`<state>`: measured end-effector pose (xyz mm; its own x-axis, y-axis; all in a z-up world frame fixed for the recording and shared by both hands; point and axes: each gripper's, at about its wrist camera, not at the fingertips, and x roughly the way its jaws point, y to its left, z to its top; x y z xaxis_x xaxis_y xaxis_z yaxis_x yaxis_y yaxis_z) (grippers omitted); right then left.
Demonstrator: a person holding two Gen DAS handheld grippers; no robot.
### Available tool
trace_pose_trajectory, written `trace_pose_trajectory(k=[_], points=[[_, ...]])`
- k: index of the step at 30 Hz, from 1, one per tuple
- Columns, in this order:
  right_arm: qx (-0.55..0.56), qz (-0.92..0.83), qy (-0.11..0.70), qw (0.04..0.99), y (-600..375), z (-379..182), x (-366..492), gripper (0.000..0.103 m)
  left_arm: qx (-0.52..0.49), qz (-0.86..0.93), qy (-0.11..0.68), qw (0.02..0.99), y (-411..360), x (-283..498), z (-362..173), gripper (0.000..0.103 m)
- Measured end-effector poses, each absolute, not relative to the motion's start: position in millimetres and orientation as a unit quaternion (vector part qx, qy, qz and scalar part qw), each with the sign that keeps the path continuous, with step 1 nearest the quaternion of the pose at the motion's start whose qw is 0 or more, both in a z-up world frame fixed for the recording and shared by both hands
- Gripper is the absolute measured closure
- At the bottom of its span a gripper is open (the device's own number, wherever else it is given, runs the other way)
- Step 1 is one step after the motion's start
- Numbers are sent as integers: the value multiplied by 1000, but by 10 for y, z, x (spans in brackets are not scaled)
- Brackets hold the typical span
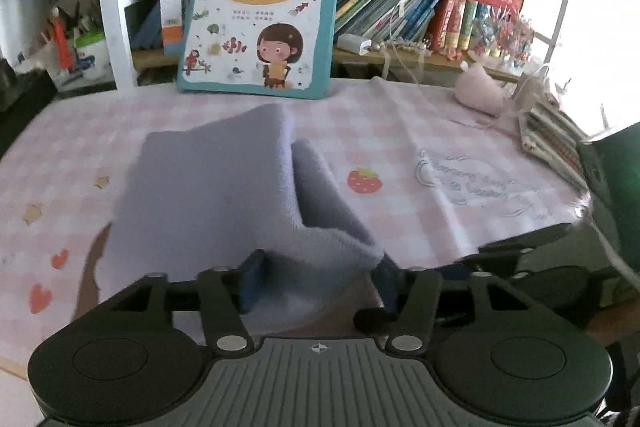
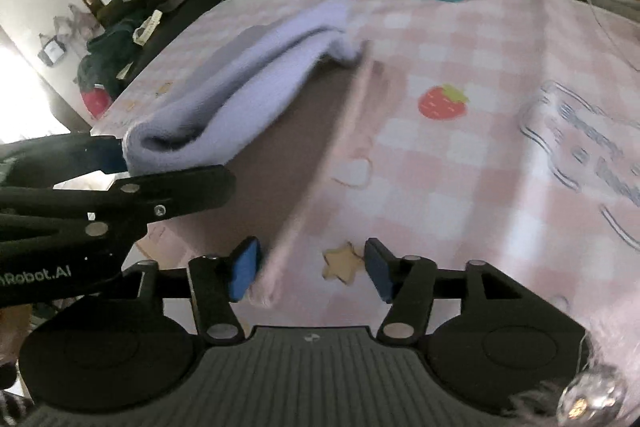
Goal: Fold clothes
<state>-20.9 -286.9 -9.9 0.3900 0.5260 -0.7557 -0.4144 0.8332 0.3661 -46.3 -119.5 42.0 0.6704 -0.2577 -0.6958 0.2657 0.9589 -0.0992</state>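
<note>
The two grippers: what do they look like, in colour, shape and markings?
Each is matte black with a grey ribbed centre plate flanked by two round black discs, silver pivot pins on the linkage bars, and blue-padded fingers. The left gripper bears white lettering on its side, readable as "hRobot.AI" in the right wrist view. The right gripper looks the same in build.

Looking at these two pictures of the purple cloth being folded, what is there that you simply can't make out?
- Near end of the purple cloth: left wrist view, hidden behind the left hand-held gripper.
- Whether the cloth touches that gripper's blue pads: unclear in the same view.
- Grey lettering on the pink tablecloth: right wrist view, blurred and cut by the right edge.
- Book spines on the shelf: left wrist view, too small.
</note>
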Motion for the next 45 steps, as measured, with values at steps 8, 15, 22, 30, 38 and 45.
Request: trace_pose_trajectory(k=[8, 15, 22, 30, 38, 45], points=[[-14, 246, 465, 850, -3093, 41, -321, 36, 15, -172, 411, 895, -1174, -542, 206, 39], [176, 281, 444, 832, -3289, 320, 37, 33, -26, -200, 372, 906, -858, -781, 634, 38], [234, 300, 492, 783, -2830, 140, 509, 32, -98, -130, 339, 927, -250, -624, 778, 37], [168, 309, 442, 825, -2371, 167, 463, 85, -53, -118, 353, 927, -251, -210, 435, 41], [93, 251, 446, 854, -2354, 19, 272, 77, 16, -165, 383, 909, -479, -128, 188, 39], [210, 244, 465, 825, -2555, -52, 471, 69, 32, -175, 388, 904, -494, -133, 187, 39]])
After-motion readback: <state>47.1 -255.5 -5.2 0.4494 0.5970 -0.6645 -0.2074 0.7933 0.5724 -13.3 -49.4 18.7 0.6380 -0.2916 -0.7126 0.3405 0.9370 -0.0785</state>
